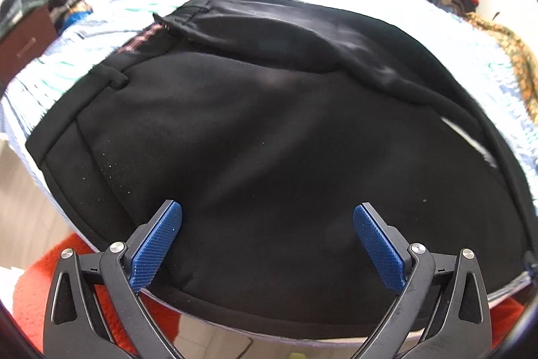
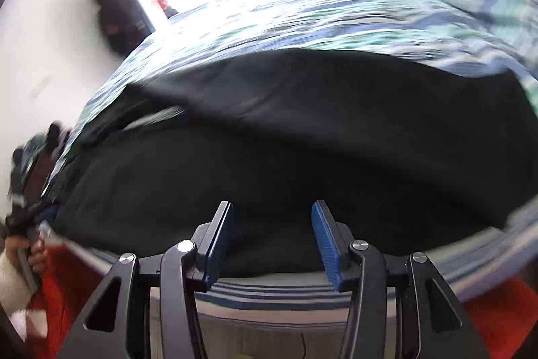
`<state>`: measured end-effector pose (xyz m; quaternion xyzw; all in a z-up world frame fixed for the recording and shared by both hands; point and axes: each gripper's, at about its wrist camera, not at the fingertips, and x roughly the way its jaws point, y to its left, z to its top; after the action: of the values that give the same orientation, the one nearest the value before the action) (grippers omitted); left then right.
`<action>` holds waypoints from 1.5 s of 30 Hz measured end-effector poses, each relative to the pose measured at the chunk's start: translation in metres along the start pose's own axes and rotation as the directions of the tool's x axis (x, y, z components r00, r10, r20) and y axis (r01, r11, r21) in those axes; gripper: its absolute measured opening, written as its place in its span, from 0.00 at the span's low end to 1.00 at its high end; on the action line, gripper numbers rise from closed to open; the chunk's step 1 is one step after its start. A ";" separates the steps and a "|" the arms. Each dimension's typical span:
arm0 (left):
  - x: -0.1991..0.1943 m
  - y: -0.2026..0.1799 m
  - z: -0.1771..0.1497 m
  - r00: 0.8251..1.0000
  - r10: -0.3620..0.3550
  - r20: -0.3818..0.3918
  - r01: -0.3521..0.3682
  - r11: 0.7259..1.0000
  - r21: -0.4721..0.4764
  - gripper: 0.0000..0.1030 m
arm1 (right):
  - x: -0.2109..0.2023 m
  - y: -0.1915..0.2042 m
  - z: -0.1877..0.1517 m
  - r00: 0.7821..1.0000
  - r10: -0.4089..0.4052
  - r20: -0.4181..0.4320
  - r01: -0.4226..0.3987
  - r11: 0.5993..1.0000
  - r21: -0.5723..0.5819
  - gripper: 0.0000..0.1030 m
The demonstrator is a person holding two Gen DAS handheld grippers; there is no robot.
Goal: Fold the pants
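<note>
Both grippers empty over the pants, no grasp committed.

The black pants (image 1: 269, 130) lay spread on the striped bedspread (image 1: 60, 69), near edge running along the bed's front, waistband (image 1: 111, 69) toward the left in the left wrist view. Left gripper (image 1: 267, 221) sat wide apart above the cloth near that front edge, nothing between the pads. Right gripper (image 2: 271, 224) was also parted and holding nothing, over the pants (image 2: 302, 130) at the bed edge; that view was motion-blurred, so its exact contact with the fabric couldn't be judged. Risks as I saw them: a pinch here could catch only the top layer, or grab the bedspread along with it; the upper leg already showed a ridge (image 1: 370, 63), so a fold might lock that crease in; uneven pulls could skew the seams, and cloth near the edge could slide off toward the red rug (image 1: 43, 285).
</note>
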<state>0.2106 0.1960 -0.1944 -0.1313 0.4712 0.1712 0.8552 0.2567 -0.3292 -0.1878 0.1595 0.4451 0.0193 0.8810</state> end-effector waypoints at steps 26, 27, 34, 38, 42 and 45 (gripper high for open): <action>-0.011 -0.090 0.100 0.857 -0.509 -0.080 0.503 0.860 -0.084 0.99 | -0.055 -0.061 0.074 0.925 0.273 0.264 -0.347 0.890 0.295 0.05; 0.001 -0.093 0.115 0.834 -0.545 -0.083 0.531 0.835 -0.142 0.99 | -0.067 -0.053 0.079 0.917 0.297 0.268 -0.364 0.896 0.252 0.05; 0.075 -0.104 0.174 0.794 -0.583 -0.172 0.511 0.793 -0.332 0.99 | -0.127 -0.018 0.076 0.872 0.386 0.300 -0.415 0.909 0.038 0.05; 0.082 -0.102 0.184 0.808 -0.563 -0.175 0.491 0.807 -0.326 0.98 | -0.157 -0.010 0.058 0.854 0.428 0.295 -0.439 0.898 -0.031 0.05; 0.082 -0.102 0.192 0.812 -0.556 -0.174 0.499 0.818 -0.284 0.80 | -0.180 -0.014 0.040 0.833 0.485 0.265 -0.481 0.873 -0.083 0.05; 0.088 -0.102 0.193 0.801 -0.562 -0.207 0.512 0.821 -0.251 0.27 | -0.186 -0.022 0.030 0.821 0.518 0.241 -0.510 0.854 -0.098 0.05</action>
<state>0.4438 0.1931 -0.1619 -0.3599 0.5093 -0.0564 0.7797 0.1659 -0.3914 -0.0326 0.2618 0.2667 0.2416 0.8955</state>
